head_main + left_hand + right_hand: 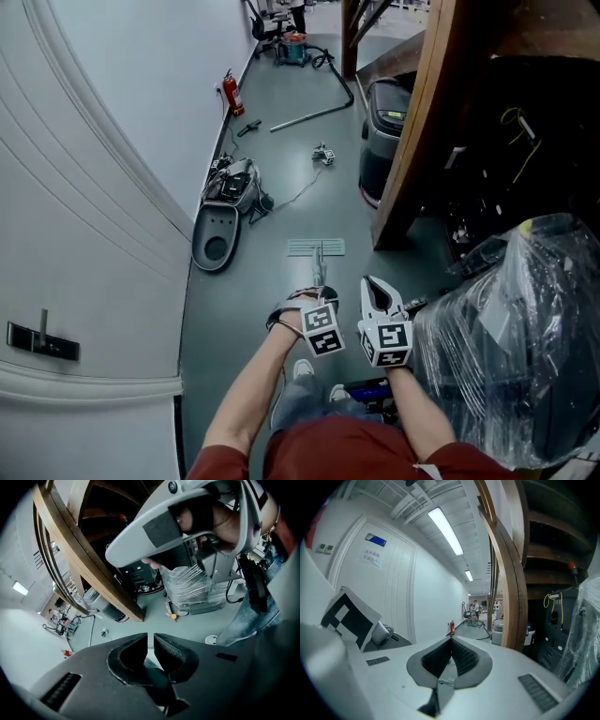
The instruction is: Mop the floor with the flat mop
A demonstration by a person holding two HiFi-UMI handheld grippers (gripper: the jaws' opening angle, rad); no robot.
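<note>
Fingers of the left gripper [150, 638] are closed around the dark mop handle [158, 679]. The handle sits in the hollow between the pads, and only a thin slit shows at the tips. The right gripper [451, 640] has its fingers pressed together tip to tip, with nothing between them.

In the head view the two grippers sit side by side just in front of the person. From the left gripper the handle runs forward and down to the flat mop head [316, 247], which lies flat on the grey-green floor [281, 159].

A wooden post [412, 141] rises to the right of the mop head. A plastic-wrapped load [511, 319] stands just beside the right gripper. Over by the white wall [122, 112] lies a grey machine [232, 184]. Farther along that wall stands a red fire extinguisher [233, 94].
</note>
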